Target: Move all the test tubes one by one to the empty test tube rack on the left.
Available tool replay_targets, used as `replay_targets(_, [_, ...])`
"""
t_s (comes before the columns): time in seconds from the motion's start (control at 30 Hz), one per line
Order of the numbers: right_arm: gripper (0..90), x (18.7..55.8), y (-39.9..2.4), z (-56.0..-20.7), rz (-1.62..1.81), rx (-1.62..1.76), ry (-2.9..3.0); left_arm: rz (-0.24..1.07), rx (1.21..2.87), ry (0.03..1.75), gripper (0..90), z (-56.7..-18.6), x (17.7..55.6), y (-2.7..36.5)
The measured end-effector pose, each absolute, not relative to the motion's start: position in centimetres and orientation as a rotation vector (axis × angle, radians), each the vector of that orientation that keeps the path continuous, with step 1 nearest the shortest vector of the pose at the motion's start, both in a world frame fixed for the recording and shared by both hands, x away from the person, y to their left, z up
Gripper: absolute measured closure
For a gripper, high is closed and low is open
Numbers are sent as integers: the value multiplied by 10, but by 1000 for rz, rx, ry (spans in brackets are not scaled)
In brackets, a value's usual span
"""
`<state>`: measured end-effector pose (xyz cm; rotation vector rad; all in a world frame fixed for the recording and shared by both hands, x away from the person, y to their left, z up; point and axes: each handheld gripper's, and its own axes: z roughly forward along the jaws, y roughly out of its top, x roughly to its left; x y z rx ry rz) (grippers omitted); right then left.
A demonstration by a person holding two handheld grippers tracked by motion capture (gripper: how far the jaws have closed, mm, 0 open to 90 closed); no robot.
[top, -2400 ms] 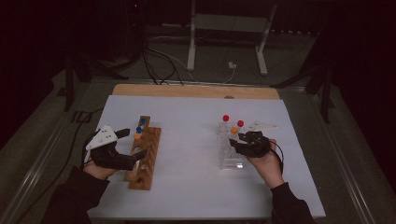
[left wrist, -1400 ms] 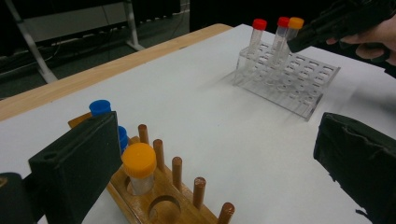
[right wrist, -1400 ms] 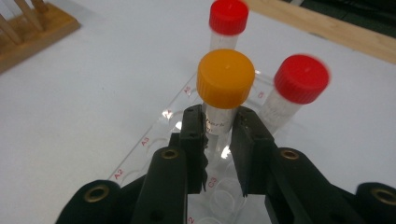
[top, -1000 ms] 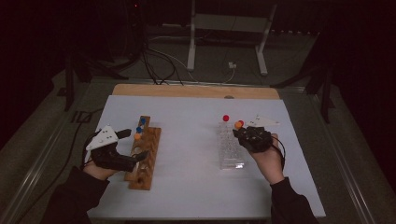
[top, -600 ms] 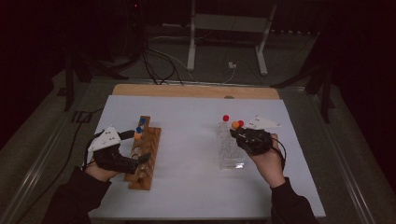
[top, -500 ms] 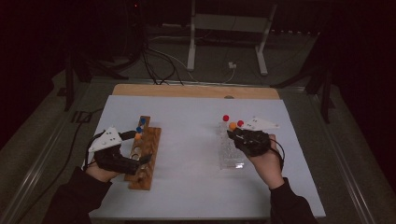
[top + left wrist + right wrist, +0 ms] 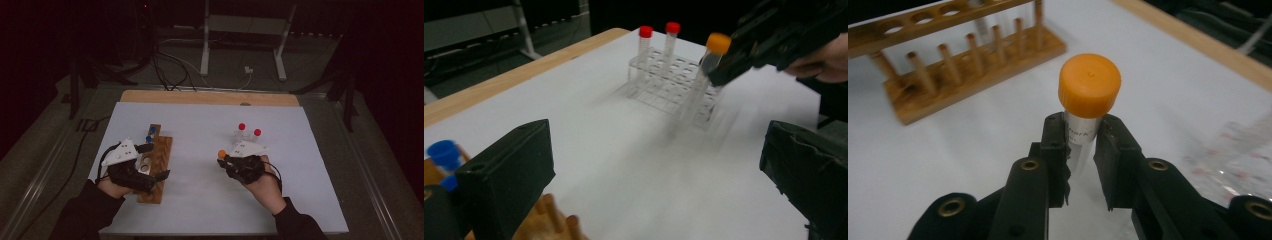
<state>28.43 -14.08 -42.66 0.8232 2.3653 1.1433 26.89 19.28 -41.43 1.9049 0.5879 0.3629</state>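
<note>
Tube (image 7: 1082,131) with an orange cap sits clamped between the two black jaws of the right gripper (image 7: 1082,150), just below centre of the right gripper view; the jaws press on its clear body right under the cap, and the cap stands clear above their tips. The tube leans slightly, and some printed lettering shows on its side between the jaws. In the high view the same orange cap (image 7: 221,153) sits at the tip of the right gripper (image 7: 226,159), a little right of the frame's centre, over bare white table (image 7: 200,200) and just left and below the clear rack (image 7: 243,136). That rack holds two red-capped tubes (image 7: 242,126), upright, above and to the right of the held tube. In the left gripper view the held tube (image 7: 704,80) hangs tilted in the upper right of the frame, its lower end in front of the clear rack (image 7: 659,82), and whether it touches the rack cannot be told because of blur.

The left gripper (image 7: 150,162) lies at the lower left of the high view, its jaws spread wide on either side of the wooden rack (image 7: 161,155), gripping nothing. A blue-capped tube (image 7: 149,138) stands in that wooden rack near its upper end, and the same blue cap (image 7: 443,152) shows at the left edge of the left gripper view. The wooden rack (image 7: 963,60) also fills the upper left of the right gripper view, well apart from the held tube
</note>
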Motion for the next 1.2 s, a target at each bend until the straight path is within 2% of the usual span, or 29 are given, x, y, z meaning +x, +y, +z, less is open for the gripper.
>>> replay_targets(0.43, [744, 266, -108, -442, 1116, 704, 2505, 303, 1930, 514, 22, -418, 262, 164])
replay_targets(0.63, [743, 259, -98, -445, 1116, 668, 2545, 266, 1948, 473, 87, -421, 258, 151])
replay_targets(1.2, [744, 252, -93, -442, 1140, 627, 2571, 259, 1972, 423, 511, -434, 258, 123])
